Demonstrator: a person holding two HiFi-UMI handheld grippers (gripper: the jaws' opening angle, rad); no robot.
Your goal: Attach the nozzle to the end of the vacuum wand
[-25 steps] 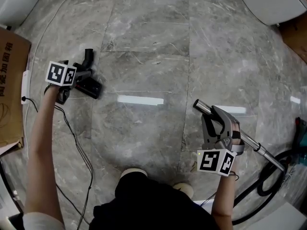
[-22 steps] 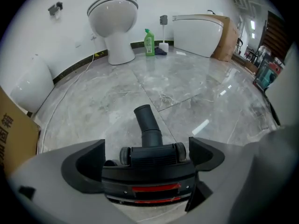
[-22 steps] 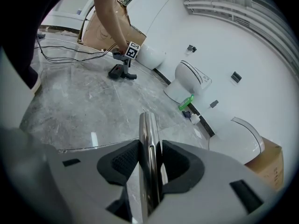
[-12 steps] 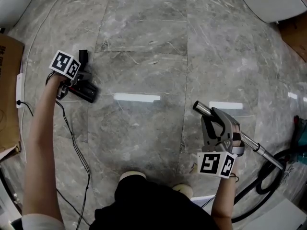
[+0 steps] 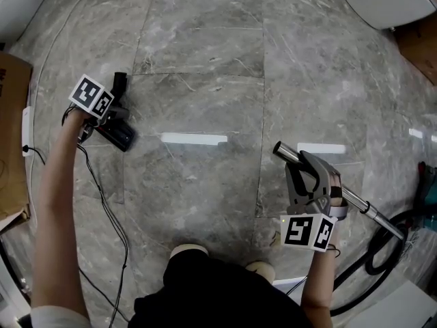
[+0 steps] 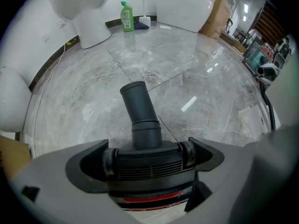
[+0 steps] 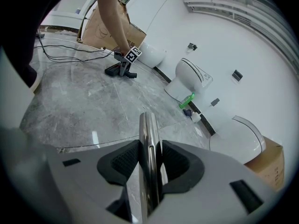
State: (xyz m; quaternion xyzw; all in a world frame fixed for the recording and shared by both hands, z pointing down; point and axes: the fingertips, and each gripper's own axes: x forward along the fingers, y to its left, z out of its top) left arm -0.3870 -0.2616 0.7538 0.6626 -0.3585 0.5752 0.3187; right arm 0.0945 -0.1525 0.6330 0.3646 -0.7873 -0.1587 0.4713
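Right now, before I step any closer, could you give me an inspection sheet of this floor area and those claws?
Surface: glossy grey marble-look tiled floor, with light reflections.
Job's things: black nozzle on the floor at the left; shiny vacuum wand held at the right; not yet joined.
Clutter: green bottle by the wall; cardboard box at the left edge.
Claws: left claw appears closed on the nozzle's head; right claw clamped on the wand.
Cables: thin black cable across the floor at the left; black hose behind the wand.
Surroundings: white toilet, white wall.
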